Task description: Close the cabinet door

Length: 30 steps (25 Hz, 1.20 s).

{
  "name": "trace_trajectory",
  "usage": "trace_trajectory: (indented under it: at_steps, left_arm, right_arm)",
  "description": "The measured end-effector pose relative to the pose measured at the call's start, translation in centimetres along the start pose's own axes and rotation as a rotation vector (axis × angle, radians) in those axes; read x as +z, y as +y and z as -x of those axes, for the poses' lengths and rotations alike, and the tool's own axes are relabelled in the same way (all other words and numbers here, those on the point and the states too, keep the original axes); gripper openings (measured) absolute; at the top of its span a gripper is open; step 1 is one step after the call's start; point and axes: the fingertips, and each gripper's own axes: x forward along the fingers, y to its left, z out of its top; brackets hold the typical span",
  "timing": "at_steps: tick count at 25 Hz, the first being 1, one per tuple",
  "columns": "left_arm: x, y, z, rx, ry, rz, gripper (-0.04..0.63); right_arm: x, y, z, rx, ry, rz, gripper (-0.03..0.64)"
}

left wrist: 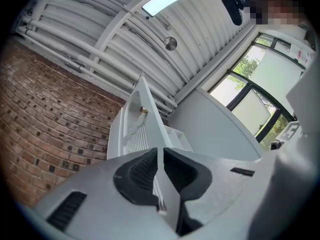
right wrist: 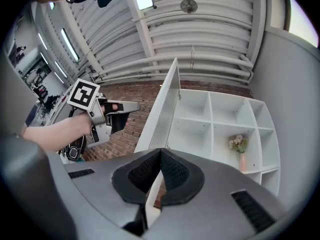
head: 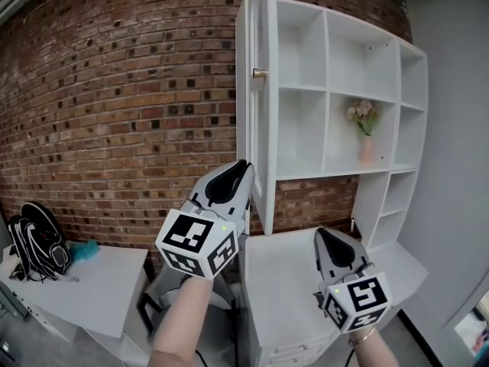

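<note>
My left gripper (head: 242, 167), jaws together on nothing, is raised just beside the knob-side face of the cabinet door (head: 262, 121). The door stands wide open and edge-on to me, and I can't tell whether the gripper touches it. I judge this the approach before the push: next I'd press on that face and sweep it right toward the shelves (head: 336, 90). My right gripper (head: 325, 237), also closed and empty, is low over the white bench (head: 279, 281) and should keep out of the door's arc.

Left tongs (head: 241, 167) and right tongs (head: 322, 235): grey shells, black ribbed pads (left wrist: 137, 176), each with a white cube (head: 197, 243) bearing black square markers.
</note>
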Motion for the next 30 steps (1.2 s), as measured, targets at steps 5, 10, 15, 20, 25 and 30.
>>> trace_trajectory:
  at_steps: [5, 10, 15, 20, 25, 30]
  left_arm:
    - [2.7, 2.4, -4.1, -0.046, -0.051, 0.041, 0.057]
    - [5.0, 4.6, -7.5, -0.078, -0.095, 0.091, 0.088]
    - [6.9, 5.5, -9.9, -0.097, -0.128, 0.091, 0.1]
    - [8.5, 5.9, -11.4, -0.131, -0.165, 0.104, 0.103]
    - [10.5, 5.9, -11.9, -0.151, -0.199, 0.093, 0.103]
    - [10.4, 5.0, -12.8, -0.164, -0.191, 0.081, 0.098]
  right_arm:
    - [3.0, -0.5, -3.3, 0.021, -0.06, -0.006, 0.0]
    - [5.5, -0.8, -6.0, 0.023, -0.096, 0.015, 0.0]
    - [7.5, -1.2, -7.5, 0.002, -0.132, 0.049, 0.0]
    - [8.3, -1.7, -8.5, -0.019, -0.138, 0.092, 0.0]
    - [9.2, -1.8, -8.7, -0.038, -0.143, 0.135, 0.0]
    - [9.3, -2.1, -8.3, -0.06, -0.142, 0.178, 0.0]
